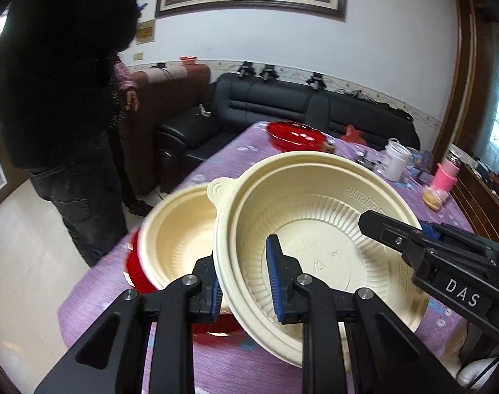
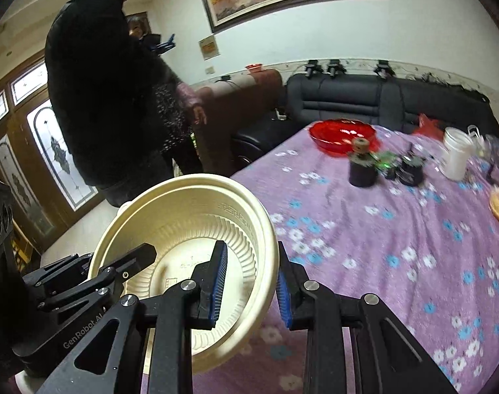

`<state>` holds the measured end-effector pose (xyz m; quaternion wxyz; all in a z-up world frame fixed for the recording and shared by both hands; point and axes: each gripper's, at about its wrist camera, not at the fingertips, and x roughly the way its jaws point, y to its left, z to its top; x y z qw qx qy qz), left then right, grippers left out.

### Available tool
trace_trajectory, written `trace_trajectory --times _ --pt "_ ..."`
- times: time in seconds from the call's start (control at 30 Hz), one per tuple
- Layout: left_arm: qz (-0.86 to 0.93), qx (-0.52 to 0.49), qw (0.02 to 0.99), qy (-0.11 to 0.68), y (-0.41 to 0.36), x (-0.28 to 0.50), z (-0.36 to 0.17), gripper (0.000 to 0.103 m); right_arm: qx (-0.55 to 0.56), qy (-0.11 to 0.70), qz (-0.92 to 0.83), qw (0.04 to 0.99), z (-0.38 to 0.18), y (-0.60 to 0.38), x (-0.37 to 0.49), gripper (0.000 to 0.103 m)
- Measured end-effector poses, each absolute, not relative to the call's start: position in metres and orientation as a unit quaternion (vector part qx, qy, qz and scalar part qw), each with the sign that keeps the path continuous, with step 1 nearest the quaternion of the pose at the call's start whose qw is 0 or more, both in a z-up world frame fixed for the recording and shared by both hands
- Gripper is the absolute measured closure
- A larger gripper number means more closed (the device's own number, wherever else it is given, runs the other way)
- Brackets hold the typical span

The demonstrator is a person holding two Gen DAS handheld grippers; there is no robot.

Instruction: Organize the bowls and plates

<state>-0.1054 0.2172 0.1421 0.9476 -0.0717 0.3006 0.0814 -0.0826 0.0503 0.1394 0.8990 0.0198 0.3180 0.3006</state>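
Your left gripper [image 1: 244, 284] has its fingers clamped on the near rim of the cream ribbed plastic bowl [image 1: 318, 229], one blue pad [image 1: 274, 277] inside the wall and the other outside. Your right gripper [image 2: 251, 287] pinches the same bowl's rim [image 2: 190, 239] from the opposite side, its fingers narrow with only the wall between them. The bowl hangs between the two grippers above the purple flowered tabletop [image 2: 397, 246], tilted, its open mouth facing up and toward the left wrist camera; its small tab handle [image 1: 221, 187] points to about 10 o'clock in that view. Being round, it has no long axis to speak of.

At 9 o'clock of it in the left view sits a second cream bowl [image 1: 180, 236], mouth up, nested in a red bowl [image 1: 139, 269]; motion blur softens both, and your left fingers cover their near edge. How many red pieces are stacked there you cannot tell.

At 12 o'clock, far across the tabletop, lies a red translucent dish [image 2: 343, 134]. The small dark items [image 2: 362, 167] near it are blurred. A white plastic jar [image 2: 456, 156] stands at 2 o'clock, and a person in dark clothes [image 2: 98, 92] stands at 10 o'clock, partly cut off.
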Motion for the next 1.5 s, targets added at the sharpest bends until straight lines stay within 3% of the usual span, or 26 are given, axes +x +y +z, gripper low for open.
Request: trace_trajectory --times 0.33,0.77,0.83,0.93,0.97,1.1,1.2,1.27,1.37,1.5 --pt "0.138 -0.075 0.944 0.289 0.274 -0.093 0.149 0.080 -0.025 0.326 0.323 0.888 0.140 0.125 -0.061 0.072" --pt "0.156 -0.069 0.929 0.328 0.297 -0.068 0.111 0.079 -0.053 0.359 0.306 0.880 0.103 0.161 -0.042 0.071" --pt "0.156 -0.064 0.929 0.330 0.296 -0.066 0.108 0.076 -0.052 0.361 0.307 0.879 0.101 0.162 -0.042 0.071" --pt "0.154 -0.070 0.930 0.326 0.296 -0.066 0.109 0.057 -0.053 0.356 0.303 0.882 0.099 0.163 -0.042 0.071" --pt "0.154 -0.075 0.933 0.317 0.297 -0.071 0.111 0.048 -0.054 0.352 0.303 0.884 0.098 0.164 -0.044 0.070" --pt "0.164 -0.083 0.937 0.297 0.303 -0.084 0.121 0.038 -0.045 0.341 0.305 0.888 0.098 0.164 -0.045 0.063" --pt "0.168 -0.102 0.936 0.291 0.312 -0.091 0.125 0.031 -0.037 0.331 0.305 0.892 0.100 0.163 -0.046 0.051" --pt "0.172 -0.116 0.935 0.288 0.318 -0.099 0.126 0.027 -0.034 0.323 0.305 0.895 0.101 0.162 -0.048 0.039" --pt "0.173 -0.137 0.934 0.280 0.326 -0.112 0.129 0.025 -0.042 0.309 0.302 0.901 0.104 0.163 -0.054 0.029" --pt "0.170 -0.152 0.935 0.272 0.331 -0.128 0.133 0.022 -0.055 0.297 0.301 0.905 0.108 0.165 -0.061 0.024"
